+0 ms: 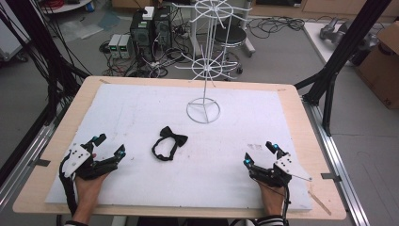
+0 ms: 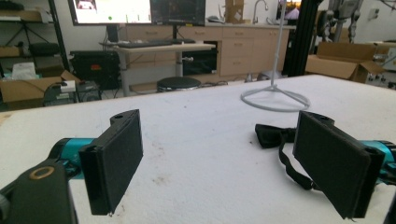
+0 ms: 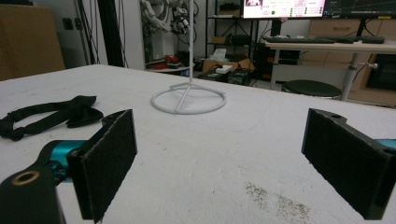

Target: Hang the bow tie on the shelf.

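Left gripper (image 1: 109,146), seen from the high view, rests at the near left of the white mat (image 1: 141,103) with jaws spread wide and nothing between them. Right gripper (image 1: 259,152) rests at the near right, jaws likewise apart and empty. A black bow tie (image 1: 169,142) lies flat on the mat between the two grippers, nearer the left one, touching neither. A white wire stand (image 1: 203,111) sits beyond the tie, toward the far edge.

Left gripper view: gripper (image 2: 219,161) jaws wide apart over bare mat; bow tie (image 2: 275,140) lies just ahead of the right-hand jaw, stand base (image 2: 275,99) farther off.

Right gripper view: gripper (image 3: 224,163) jaws wide apart; bow tie (image 3: 51,114) lies ahead to the left, stand base (image 3: 189,99) straight ahead.
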Demonstrator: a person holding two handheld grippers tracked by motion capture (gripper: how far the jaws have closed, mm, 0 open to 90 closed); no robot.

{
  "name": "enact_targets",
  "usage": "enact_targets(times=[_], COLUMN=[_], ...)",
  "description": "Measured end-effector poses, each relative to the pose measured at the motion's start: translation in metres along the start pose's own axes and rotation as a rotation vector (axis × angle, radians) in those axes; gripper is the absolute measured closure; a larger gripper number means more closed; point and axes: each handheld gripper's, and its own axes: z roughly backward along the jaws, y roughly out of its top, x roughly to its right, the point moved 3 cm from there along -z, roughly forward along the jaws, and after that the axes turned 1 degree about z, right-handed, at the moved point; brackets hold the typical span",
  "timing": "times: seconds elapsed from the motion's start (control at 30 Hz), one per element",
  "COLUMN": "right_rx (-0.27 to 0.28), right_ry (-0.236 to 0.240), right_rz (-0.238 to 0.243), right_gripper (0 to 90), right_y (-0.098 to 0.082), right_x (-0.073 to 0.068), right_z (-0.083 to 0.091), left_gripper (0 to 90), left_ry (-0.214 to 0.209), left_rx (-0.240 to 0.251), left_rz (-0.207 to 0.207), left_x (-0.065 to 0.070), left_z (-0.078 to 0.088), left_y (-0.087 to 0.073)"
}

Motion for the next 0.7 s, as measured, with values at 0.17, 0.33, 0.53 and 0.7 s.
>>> enact_targets(times=[0.17, 0.33, 0.53, 0.7], right_rx=[0.000, 0.000, -0.002, -0.006], right_ry=[-0.001, -0.001, 0.004, 0.003], right_rz=[0.001, 0.005, 0.008, 0.004], right_gripper=[9.4, 9.4, 9.4, 9.4], right_y=[0.000, 0.000, 0.000, 0.000], right_x=[0.000, 0.000, -0.001, -0.001], right_z=[0.000, 0.000, 0.000, 0.000], left_gripper=[16.4, 16.2, 16.5, 16.5], left_ry=[-0.012, -0.026, -0.092, -0.142], left_rx=[-0.040, -0.095, -0.176, -0.247], left_rz=[0.022, -0.001, -0.039, -0.049], left_x=[-0.005, -0.006, -0.001, 0.005], left_z=[-0.003, -0.010, -0.021, -0.035], left_y=[0.009, 0.021, 0.037, 0.041])
